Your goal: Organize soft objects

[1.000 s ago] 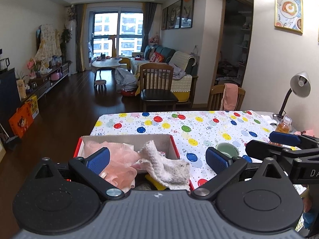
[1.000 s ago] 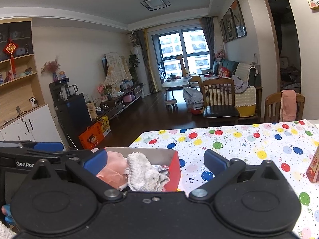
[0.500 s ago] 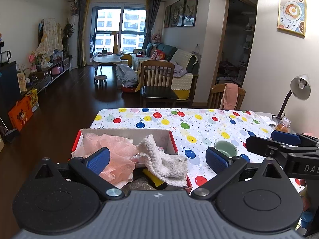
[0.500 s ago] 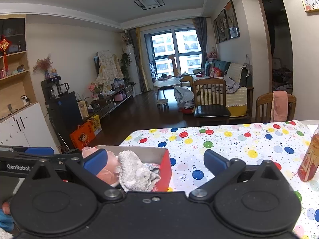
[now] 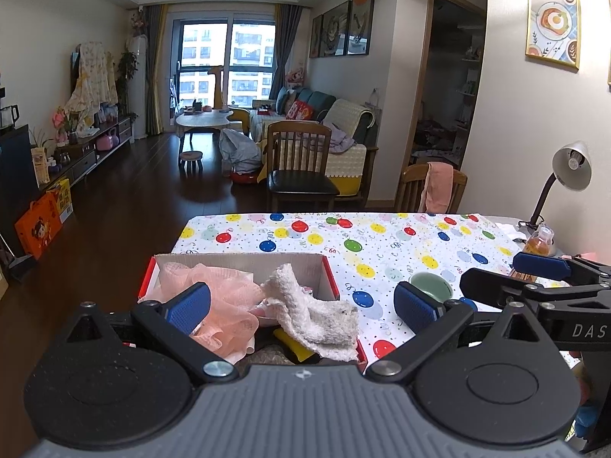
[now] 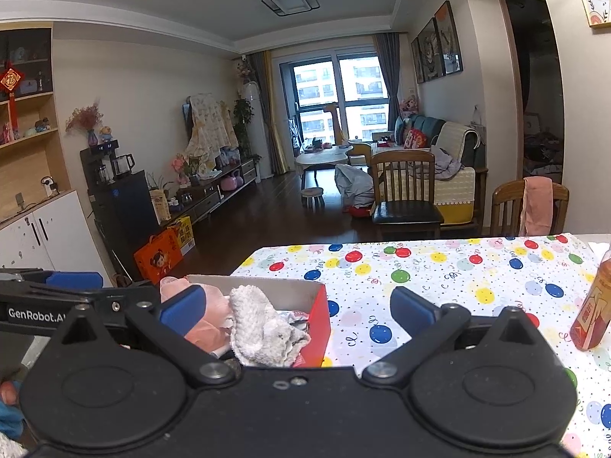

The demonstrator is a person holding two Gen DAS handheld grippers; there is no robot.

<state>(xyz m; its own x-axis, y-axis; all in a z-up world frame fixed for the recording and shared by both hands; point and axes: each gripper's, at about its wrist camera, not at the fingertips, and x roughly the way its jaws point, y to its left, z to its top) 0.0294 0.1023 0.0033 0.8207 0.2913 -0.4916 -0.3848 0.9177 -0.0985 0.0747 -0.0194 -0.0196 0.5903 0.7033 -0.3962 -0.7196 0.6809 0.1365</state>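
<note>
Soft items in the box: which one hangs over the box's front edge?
The white towel. It drapes over the front rim of the box, while the pink mesh puff sits bunched inside at the left.

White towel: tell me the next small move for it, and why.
Probably lower the left hand-held gripper, which is open, onto the white towel and tuck it in. The towel drapes over the near edge of the box instead of lying inside with the pink mesh.
</note>
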